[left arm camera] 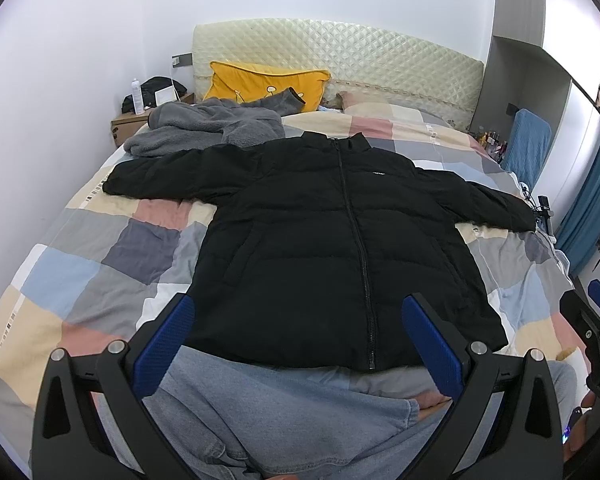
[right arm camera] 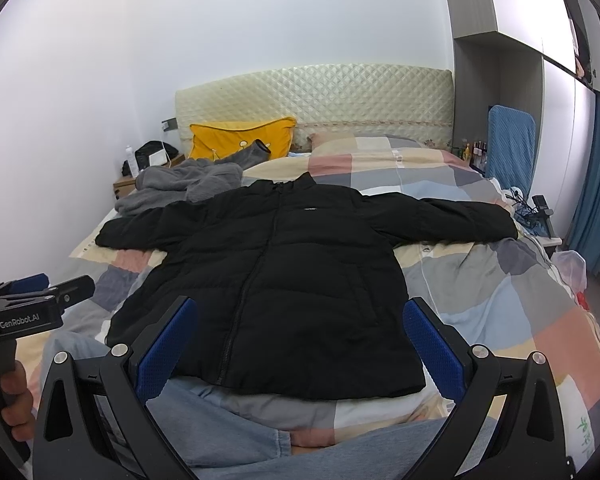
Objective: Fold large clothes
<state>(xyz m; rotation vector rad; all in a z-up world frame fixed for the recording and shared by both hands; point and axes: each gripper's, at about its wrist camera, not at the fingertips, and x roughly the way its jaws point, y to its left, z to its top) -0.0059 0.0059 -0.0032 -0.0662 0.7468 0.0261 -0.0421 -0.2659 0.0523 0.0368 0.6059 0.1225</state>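
My left gripper is wide open w/ nothing in it. My right gripper is wide open too, also empty. Both hang just above the near edge of the bed, over my knees in blue jeans. I think they wait here bc I haven't picked a spot to grab yet.

The coat is big, black and puffy. It lies flat on its back in the middle of the bed, zip shut and facing up, collar toward the headboard. Its bottom edge is close to me, just past my jaws. Both sleeves stick out to the sides like a T. The left sleeve points at the wall, the right sleeve reaches the far edge of the bed. It looks spread out like this so it's easy to fold, no lumps.

A gray fluffy top sits in a heap by the yellow pillow, touching the left sleeve's top edge. Prob. waiting its turn.

No fold is done yet, I think. Best first move: each gripper takes one sleeve & brings it in over the chest. The coat is thick, so it may puff back open.
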